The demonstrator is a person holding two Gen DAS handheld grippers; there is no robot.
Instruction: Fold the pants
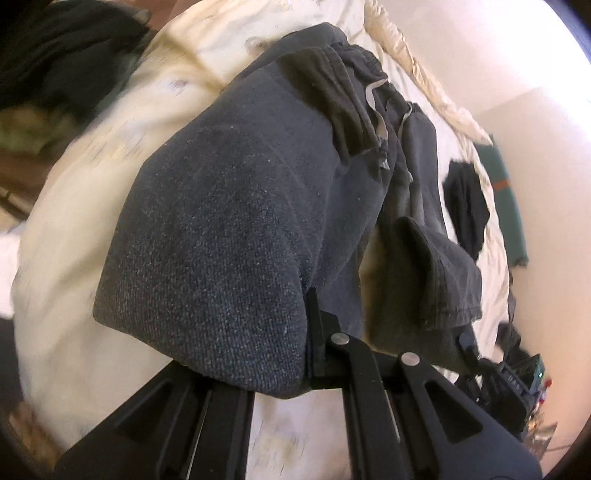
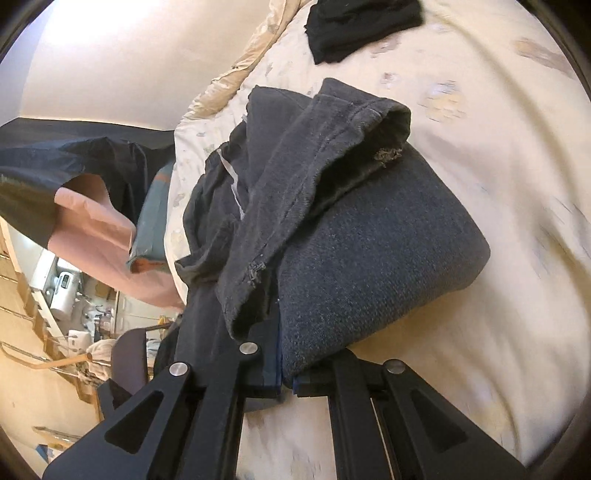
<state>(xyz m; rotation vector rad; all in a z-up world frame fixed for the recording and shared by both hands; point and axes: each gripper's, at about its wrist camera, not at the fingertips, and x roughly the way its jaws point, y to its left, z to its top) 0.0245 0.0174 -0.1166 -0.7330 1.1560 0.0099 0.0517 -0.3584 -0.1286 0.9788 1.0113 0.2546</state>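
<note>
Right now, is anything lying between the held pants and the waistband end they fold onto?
Nothing visible. Both claws, left claw and right claw, are shut on the pants. The black garment lies apart on the sheet.

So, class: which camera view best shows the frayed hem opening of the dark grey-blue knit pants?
The right wrist view: the frayed hem opening faces the camera, unobstructed. The left wrist view mainly shows the pants' folded leg and drawstring waistband.
</note>
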